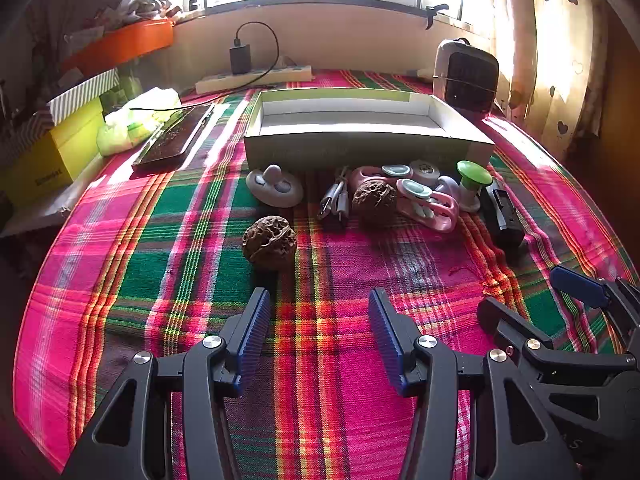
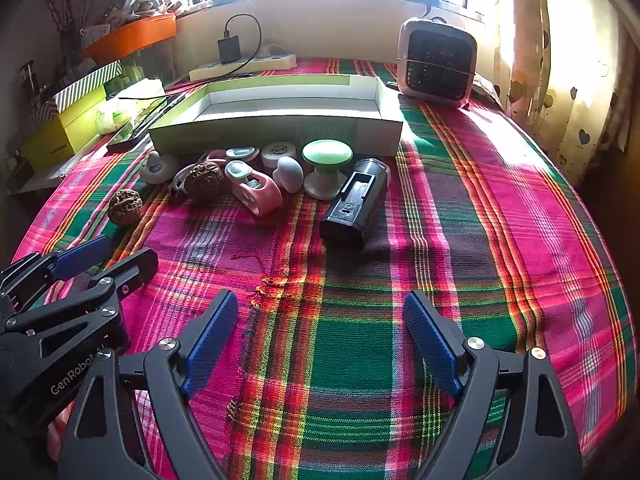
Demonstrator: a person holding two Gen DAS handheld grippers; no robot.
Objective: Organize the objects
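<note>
We hold both sets of fingers spread wide and empty over the plaid-covered worktop (image 1: 328, 280), tilted down toward it, so nothing has been picked up. The left gripper (image 1: 320, 312) has one loose walnut (image 1: 269, 242) just ahead of its left finger, a little to the outside of the gap. Farther ahead of these fingers, the rest of the clutter lies in a row: a white earbud case (image 1: 274, 187), a short cable (image 1: 335, 199), a second walnut (image 1: 374, 198), pink clips (image 1: 428, 204), a green-topped knob (image 1: 473, 184) and a black case (image 1: 502, 214). Beyond that row, touching or nearly touching it, stands the open box (image 1: 368, 148), and as far as we can see its inside is bare. The right gripper (image 2: 320, 312) has only cloth between its fingers; the black case (image 2: 354, 202) lies ahead of them, roughly in line with the gap, well apart from the tips, with the box (image 2: 276, 132) behind it. We judge the sorting has not begun: every small item is outside the box, and all of them remain to be moved, supposing the box is where they belong. The loose walnut looks like the nearest first pick for the left fingers.
</note>
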